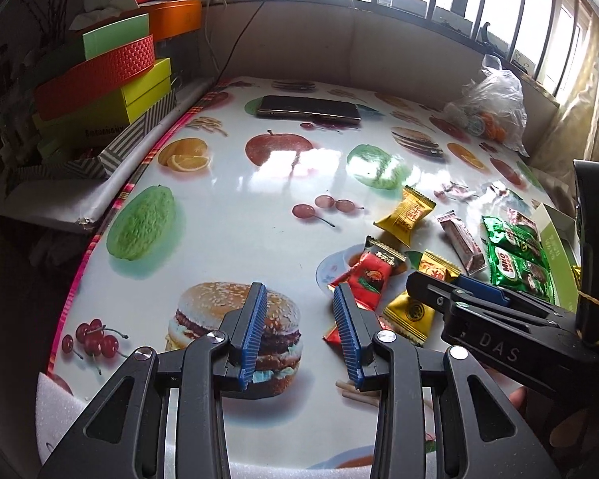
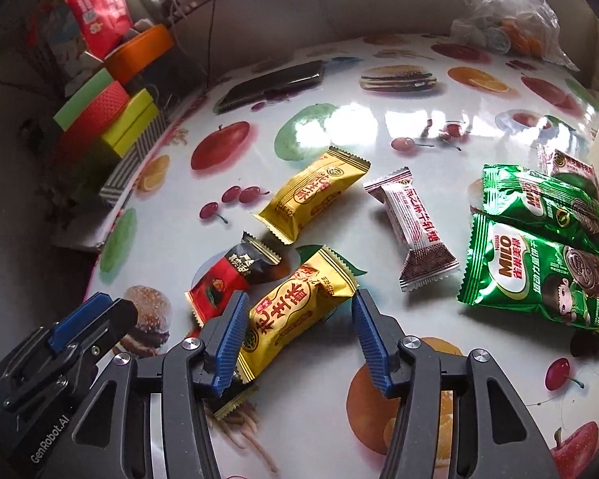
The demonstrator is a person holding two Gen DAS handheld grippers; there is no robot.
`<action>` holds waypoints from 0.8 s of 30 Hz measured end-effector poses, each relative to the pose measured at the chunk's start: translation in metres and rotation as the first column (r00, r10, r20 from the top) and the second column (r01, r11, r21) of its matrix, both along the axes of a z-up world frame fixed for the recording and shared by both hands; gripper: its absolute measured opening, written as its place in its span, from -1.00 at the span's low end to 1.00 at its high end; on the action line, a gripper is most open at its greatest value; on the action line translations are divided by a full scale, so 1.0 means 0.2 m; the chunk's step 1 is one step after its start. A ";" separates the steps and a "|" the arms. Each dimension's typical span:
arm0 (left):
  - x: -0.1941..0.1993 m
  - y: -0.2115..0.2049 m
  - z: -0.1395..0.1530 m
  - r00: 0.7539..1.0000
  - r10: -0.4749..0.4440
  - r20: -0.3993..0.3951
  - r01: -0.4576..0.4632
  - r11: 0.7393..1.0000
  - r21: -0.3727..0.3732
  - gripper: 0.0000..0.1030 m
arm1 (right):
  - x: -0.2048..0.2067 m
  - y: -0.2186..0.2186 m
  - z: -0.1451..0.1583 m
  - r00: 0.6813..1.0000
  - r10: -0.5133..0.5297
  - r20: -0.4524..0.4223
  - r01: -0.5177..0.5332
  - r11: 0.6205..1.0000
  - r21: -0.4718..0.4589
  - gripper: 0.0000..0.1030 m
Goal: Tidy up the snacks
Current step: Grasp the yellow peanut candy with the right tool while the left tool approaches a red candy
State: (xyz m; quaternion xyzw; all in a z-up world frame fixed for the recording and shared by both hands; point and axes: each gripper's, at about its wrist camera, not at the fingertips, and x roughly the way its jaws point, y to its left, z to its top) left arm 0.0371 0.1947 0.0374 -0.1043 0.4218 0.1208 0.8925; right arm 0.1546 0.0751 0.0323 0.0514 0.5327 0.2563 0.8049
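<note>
Snacks, loose on the printed table: sorting barely begun.
Item in hand: 1 yellow snack packet (image 2: 299,319) lies flat between the parted jaws of the right gripper (image 2: 295,343), its left pad about touching the wrapper, its right pad clear, nothing lifted. Nearby, scattered: 1 red-and-black packet (image 2: 223,279), 1 further yellow packet (image 2: 313,193), 1 white-and-brown candy (image 2: 415,231), 2 green Milo packets (image 2: 539,263). The left gripper (image 1: 299,335) hovers partly open and empty over the table (image 1: 219,207). A light green box (image 1: 555,239) at the right edge, contents hidden, may be the destination.
</note>
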 end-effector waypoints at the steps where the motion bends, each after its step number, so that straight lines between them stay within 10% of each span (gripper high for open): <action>1: 0.00 0.00 0.00 1.000 0.001 0.000 -0.001 1.000 -0.004 -0.30 | 0.00 0.01 0.00 1.000 0.005 0.006 -0.005 1.000 -0.008 0.04; 17: 0.12 -0.05 -0.03 0.997 -0.079 -0.023 0.078 0.996 -0.032 -0.29 | 0.00 -0.03 0.00 0.994 0.046 0.101 -0.026 0.980 -0.198 0.03; 24: 0.18 -0.07 -0.07 0.990 -0.136 -0.040 0.133 0.990 -0.053 -0.30 | -0.01 -0.09 0.00 0.992 0.055 0.114 -0.031 0.979 -0.204 -0.35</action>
